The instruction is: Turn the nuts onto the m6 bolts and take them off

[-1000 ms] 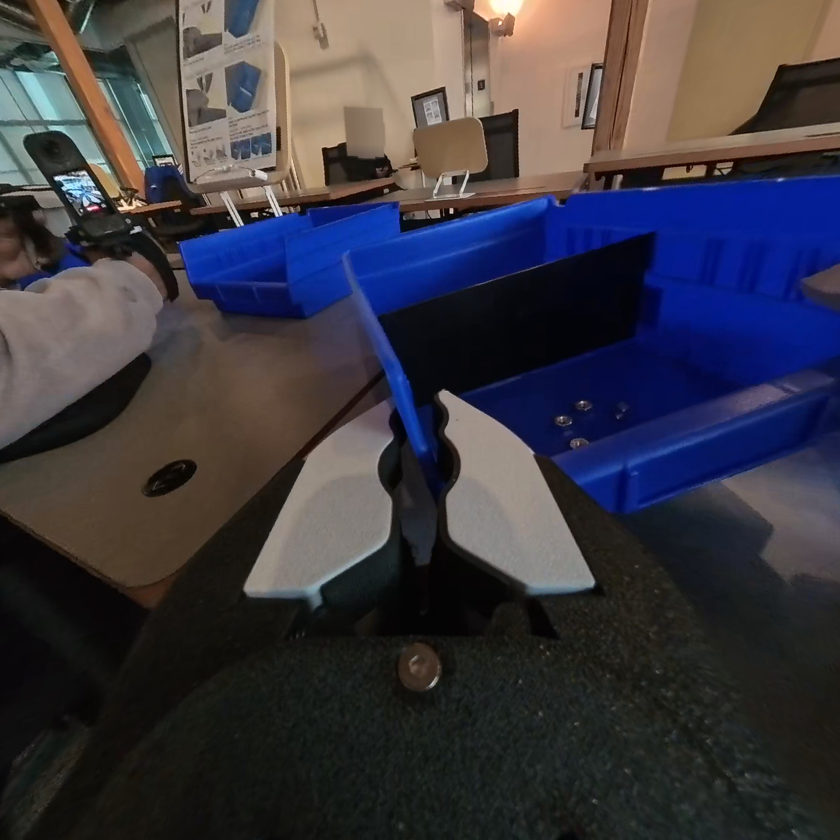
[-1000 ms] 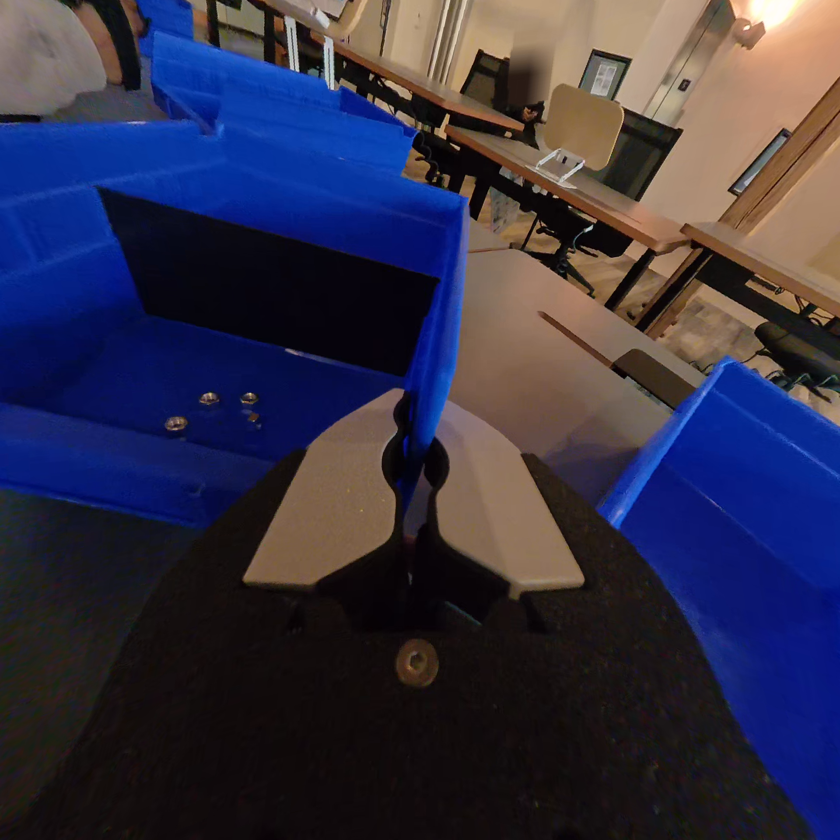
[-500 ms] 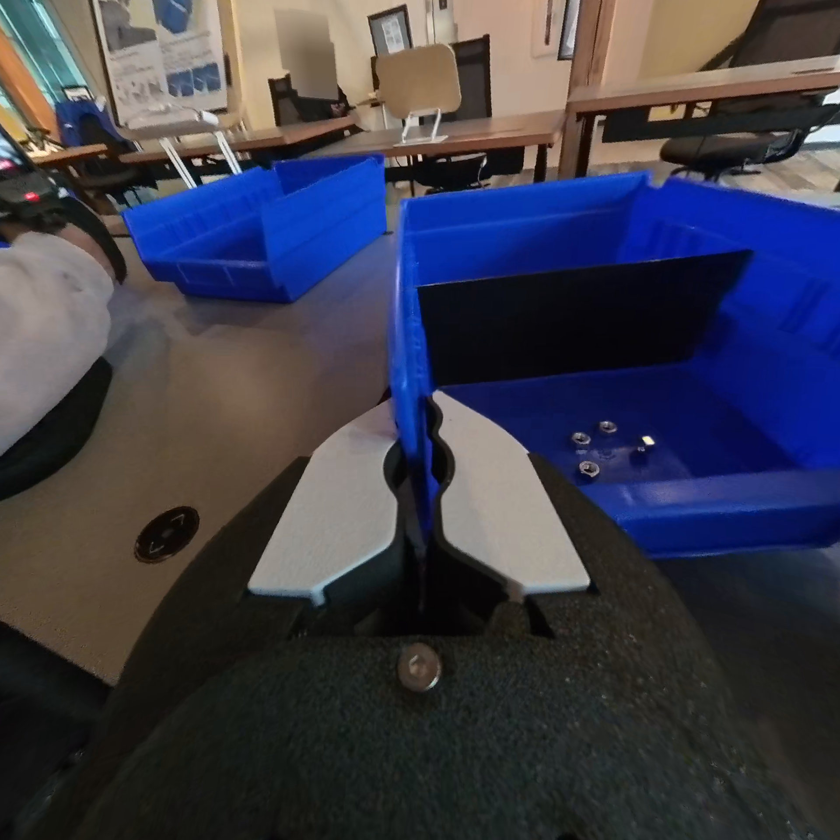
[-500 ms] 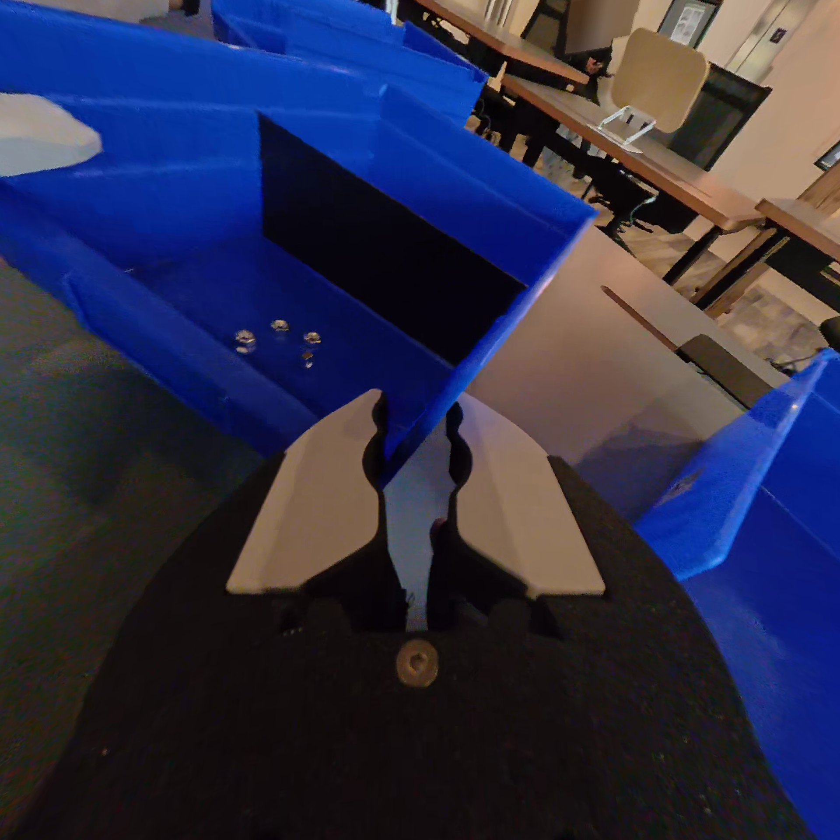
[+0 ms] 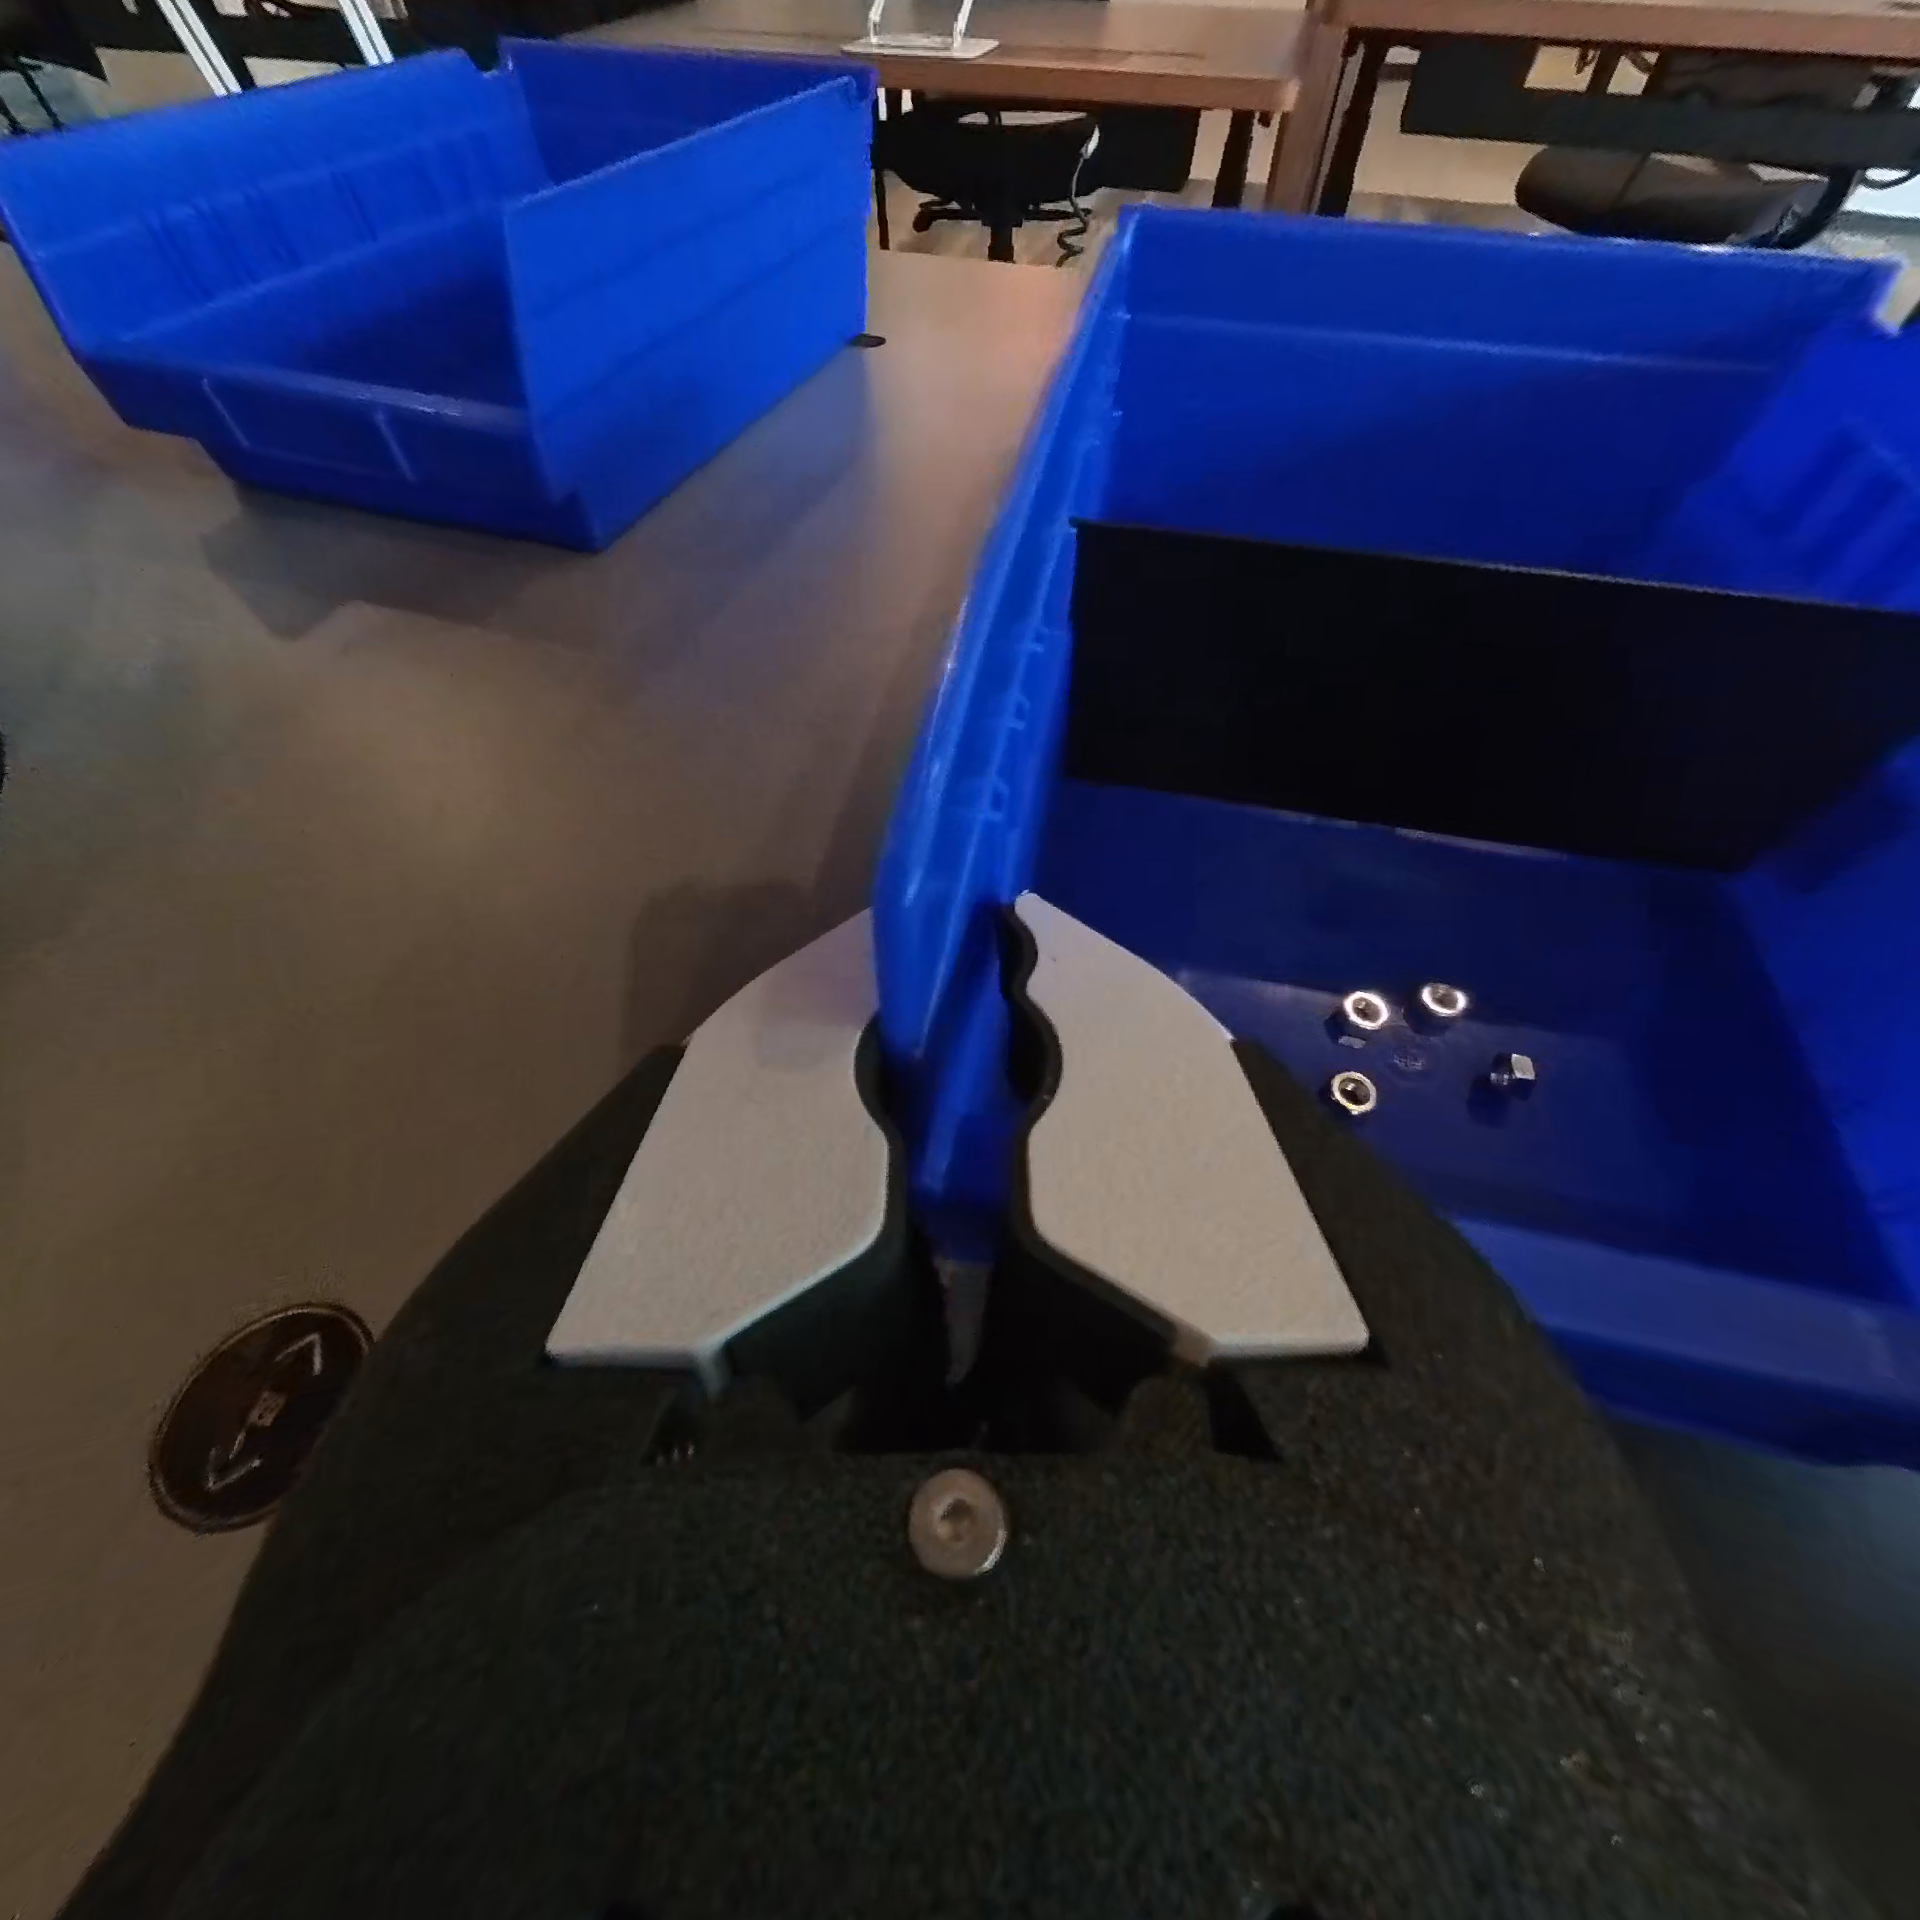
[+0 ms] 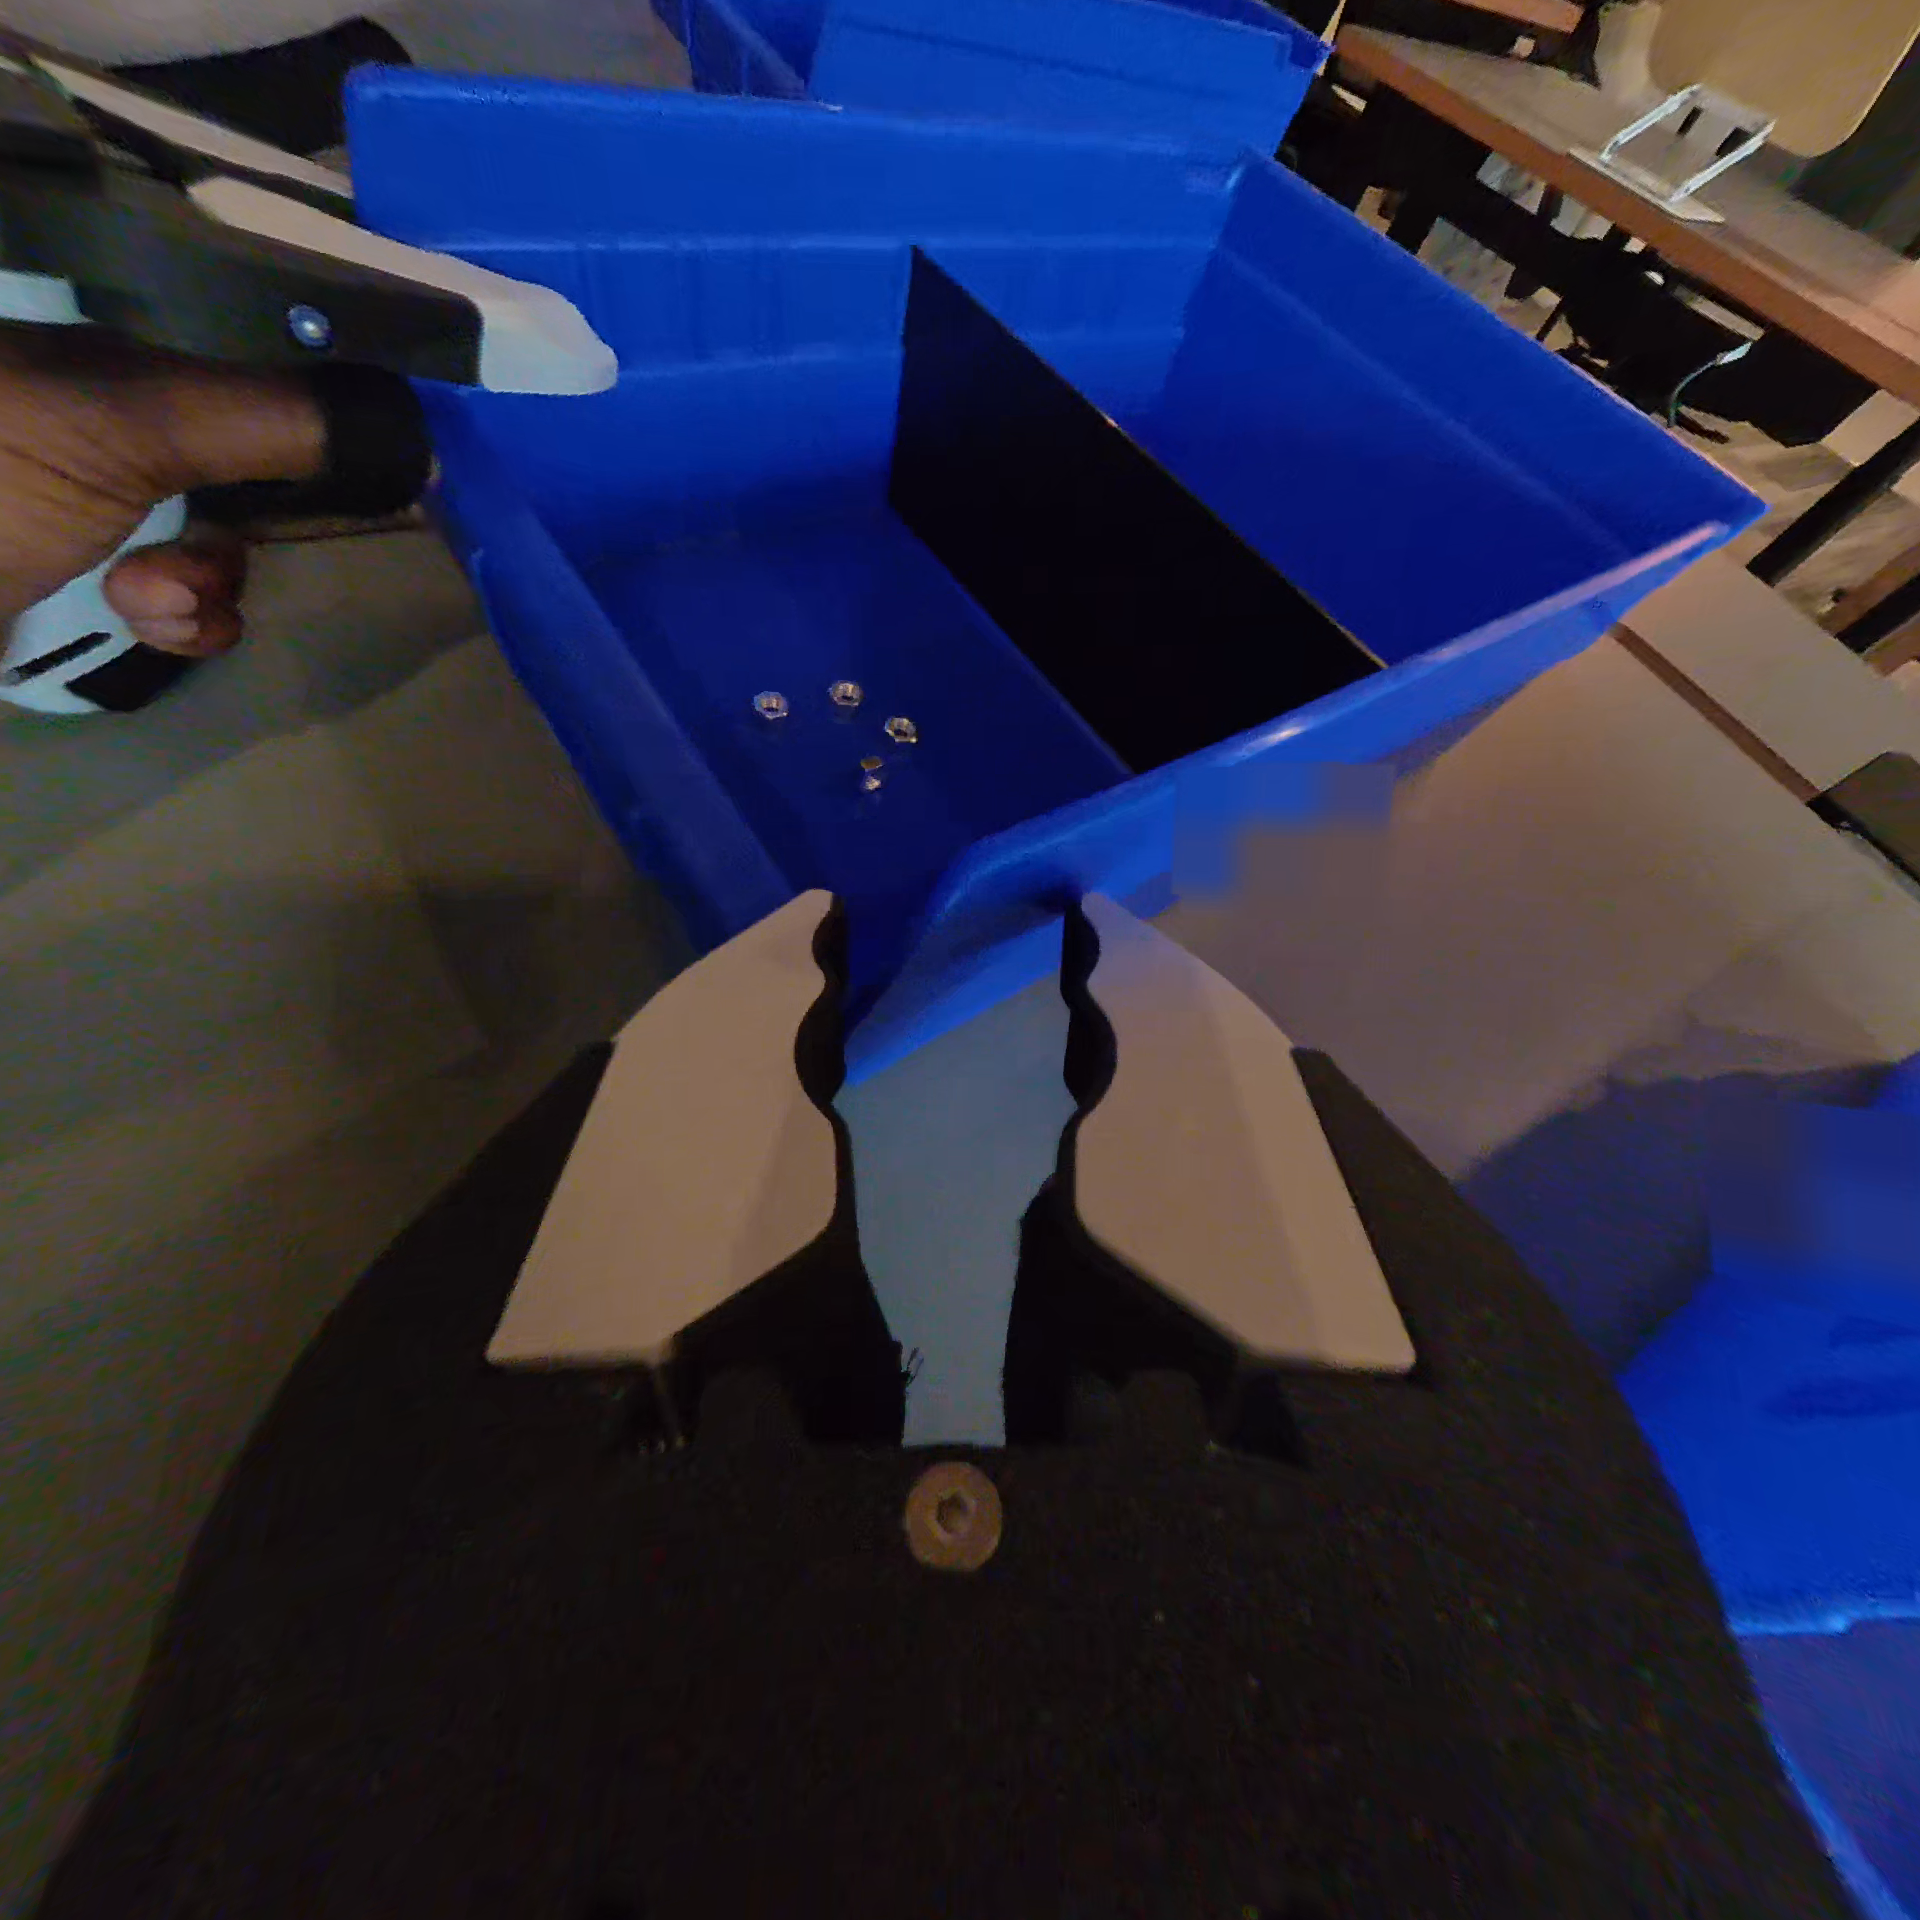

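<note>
A blue bin [image 5: 1455,260] with a black divider [image 5: 1455,686] stands on the grey table [image 5: 416,779]. Several small silver nuts [image 5: 1403,1039] lie loose on its floor. My left gripper [image 5: 940,920] straddles the bin's left side wall. Its jaws are open, with a dark gap between the right finger [image 5: 1122,1091] and the wall. My right gripper [image 6: 953,902] is open wide around the right front corner of the bin [image 6: 831,156], and its pads do not press on it. The nuts [image 6: 842,717] and divider [image 6: 1091,551] also show in the right wrist view. No bolts are in view.
A second blue bin [image 5: 468,260] stands at the far left of the table. Another blue bin [image 6: 1818,1351] sits close on the right. A round cable grommet [image 5: 260,1418] is set into the tabletop. A hand [image 6: 104,468] holds the left gripper [image 6: 520,343]. Desks and chairs stand behind. Across from one pair of fingers to the other is roughly 20 centimetres.
Both grippers were shut on the bin's side walls and have let go, the right opening wide, the left a little. Both views have tipped downward and the nuts have shifted slightly.
</note>
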